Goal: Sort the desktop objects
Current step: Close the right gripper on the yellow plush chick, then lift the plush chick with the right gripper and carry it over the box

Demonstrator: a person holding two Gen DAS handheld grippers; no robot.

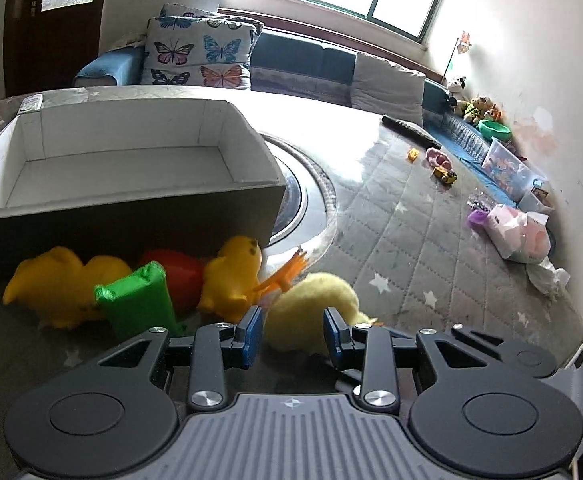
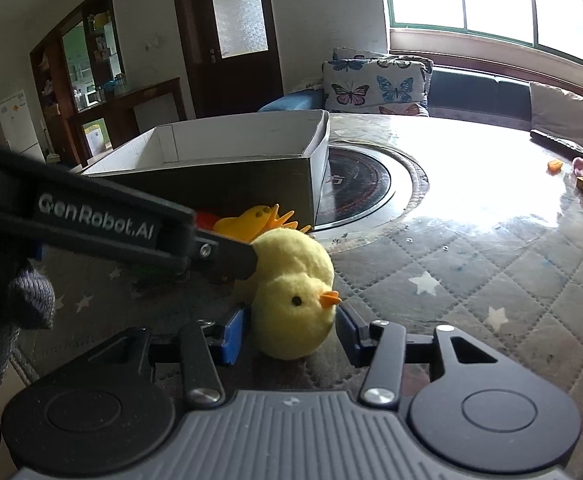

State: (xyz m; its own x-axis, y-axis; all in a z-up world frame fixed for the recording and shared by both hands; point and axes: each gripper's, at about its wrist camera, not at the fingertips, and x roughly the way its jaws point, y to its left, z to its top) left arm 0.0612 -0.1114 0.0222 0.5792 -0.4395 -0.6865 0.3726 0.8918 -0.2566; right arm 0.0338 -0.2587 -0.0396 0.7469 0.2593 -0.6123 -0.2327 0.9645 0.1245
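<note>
A yellow plush chick (image 2: 287, 264) lies on the quilted table cover in front of a grey cardboard box (image 1: 123, 208) with a white, empty inside. My right gripper (image 2: 291, 322) is shut on the chick's head, one blue pad at each side. My left gripper (image 1: 293, 330) is open, its tips at the back of the same plush chick (image 1: 311, 316); in the right wrist view one of its fingers (image 2: 231, 258) touches the chick's body. Against the box lie two yellow rubber chickens (image 1: 63, 284) (image 1: 233, 276), a green packet (image 1: 139, 304) and a red thing (image 1: 181, 272).
A round black hotplate (image 2: 355, 184) is set into the table right of the box. At the far right lie a remote (image 1: 411, 130), small toy cars (image 1: 445, 176), a pink toy (image 1: 437, 156) and a plastic bag (image 1: 519, 236). A gloved hand (image 2: 15, 312) holds the left gripper.
</note>
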